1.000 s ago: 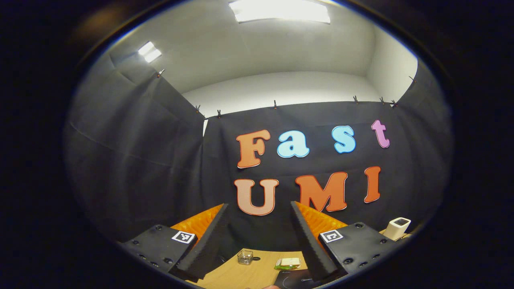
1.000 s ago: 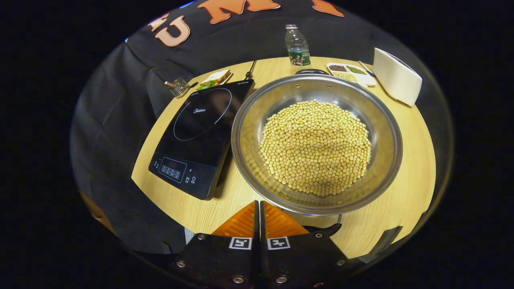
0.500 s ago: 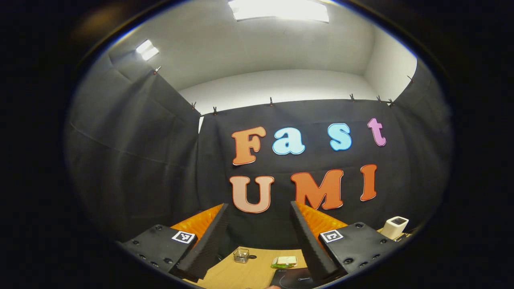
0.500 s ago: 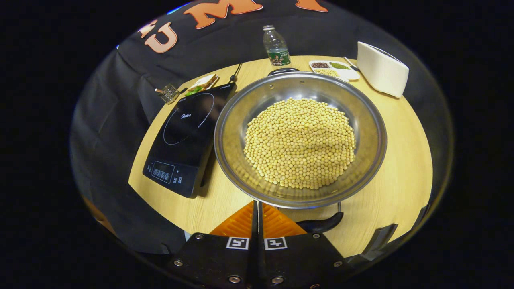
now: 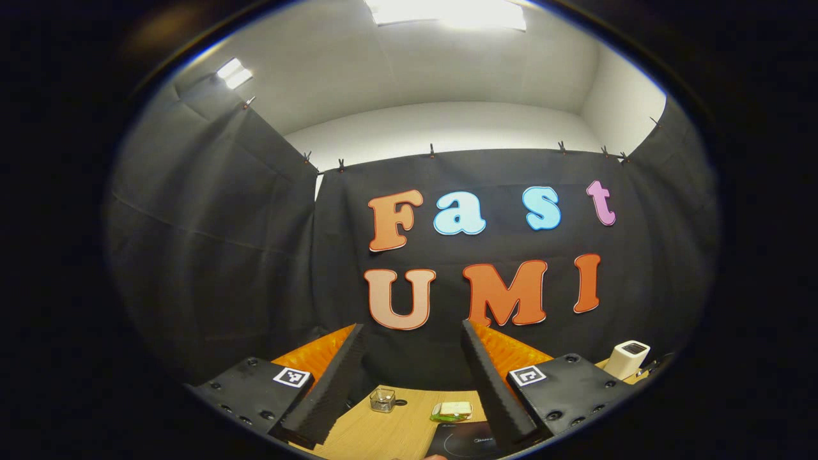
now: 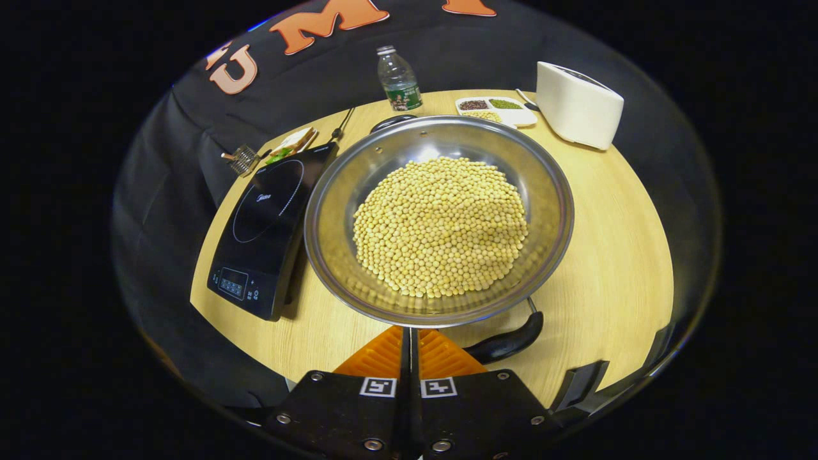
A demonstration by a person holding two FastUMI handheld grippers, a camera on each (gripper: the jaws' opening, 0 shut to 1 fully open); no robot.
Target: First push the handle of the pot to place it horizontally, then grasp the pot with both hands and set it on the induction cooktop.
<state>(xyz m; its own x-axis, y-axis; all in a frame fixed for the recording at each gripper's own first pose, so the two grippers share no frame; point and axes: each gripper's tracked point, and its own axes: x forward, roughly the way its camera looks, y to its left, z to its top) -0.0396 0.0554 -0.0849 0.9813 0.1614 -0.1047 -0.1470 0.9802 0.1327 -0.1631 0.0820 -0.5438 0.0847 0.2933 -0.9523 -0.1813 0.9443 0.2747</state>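
A: Shifted left and slightly away across the right gripper view since a second ago: pot [image 6: 358,172], with more of its near handle [image 6: 508,343] now showing. Barely changed in the left gripper view.

B: Right hand-held gripper [image 6: 409,332]?

A: Pressed together, pinching nothing, tips at the pot's near rim. Handle just beside the tips, to their right, slanting up and away. Contact with it hard to call.

B: Left hand-held gripper [image 5: 411,326]?

A: Spread wide, empty, aimed high at the booth wall, well apart from the pot.

B: Risks?

A: Probably slipping off that rounded handle during the push and knocking the rim instead. Heaped with soybeans [image 6: 441,227], so likely heavy; a jolt could spill some onto the desk [image 6: 613,255]. Also a lopsided lift later if the handles end up poorly aligned for both sides.

B: Pot's position?

A: Straight ahead of the right hand-held gripper, on the desk, beside the induction cooktop [image 6: 262,217], which lies ahead-left. Not yet on it.
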